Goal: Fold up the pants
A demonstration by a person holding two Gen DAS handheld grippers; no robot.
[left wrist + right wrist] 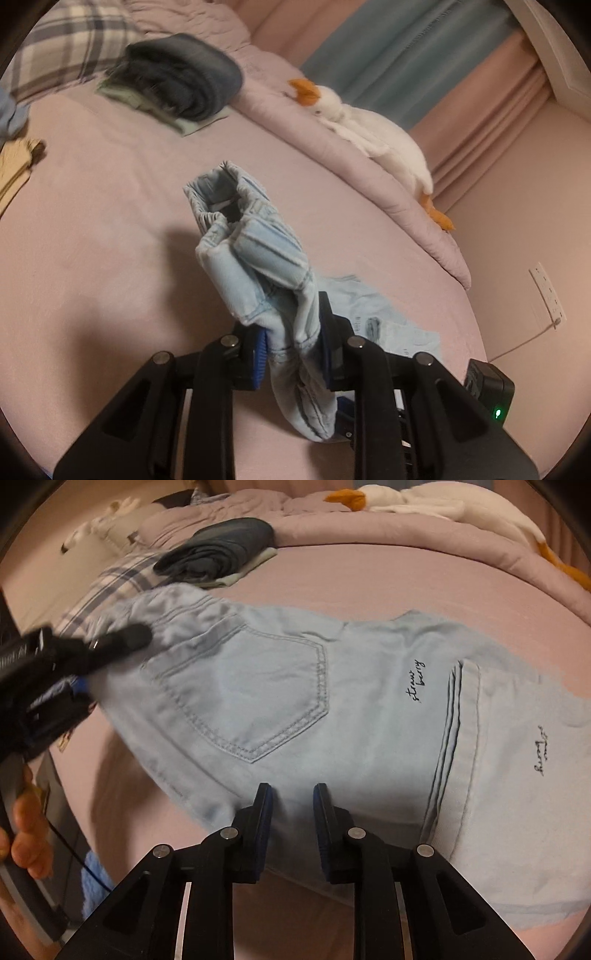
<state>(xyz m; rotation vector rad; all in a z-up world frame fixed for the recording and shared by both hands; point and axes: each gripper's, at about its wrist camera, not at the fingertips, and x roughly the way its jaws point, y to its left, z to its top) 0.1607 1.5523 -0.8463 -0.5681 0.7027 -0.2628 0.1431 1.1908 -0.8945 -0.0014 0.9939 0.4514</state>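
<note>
Clamping our left gripper [291,354] on the waistband, we lift pale blue pants [295,694] off the pink bed [369,576]; our right gripper [291,797], at six o'clock, stands apart over the cloth.

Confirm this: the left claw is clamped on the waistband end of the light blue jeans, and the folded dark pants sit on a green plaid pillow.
Not quite. The left claw is clamped on the light blue jeans, but the left wrist view shows the folded dark pants resting on a pale green folded cloth on the pink sheet, beside the plaid pillow, not on it.
</note>
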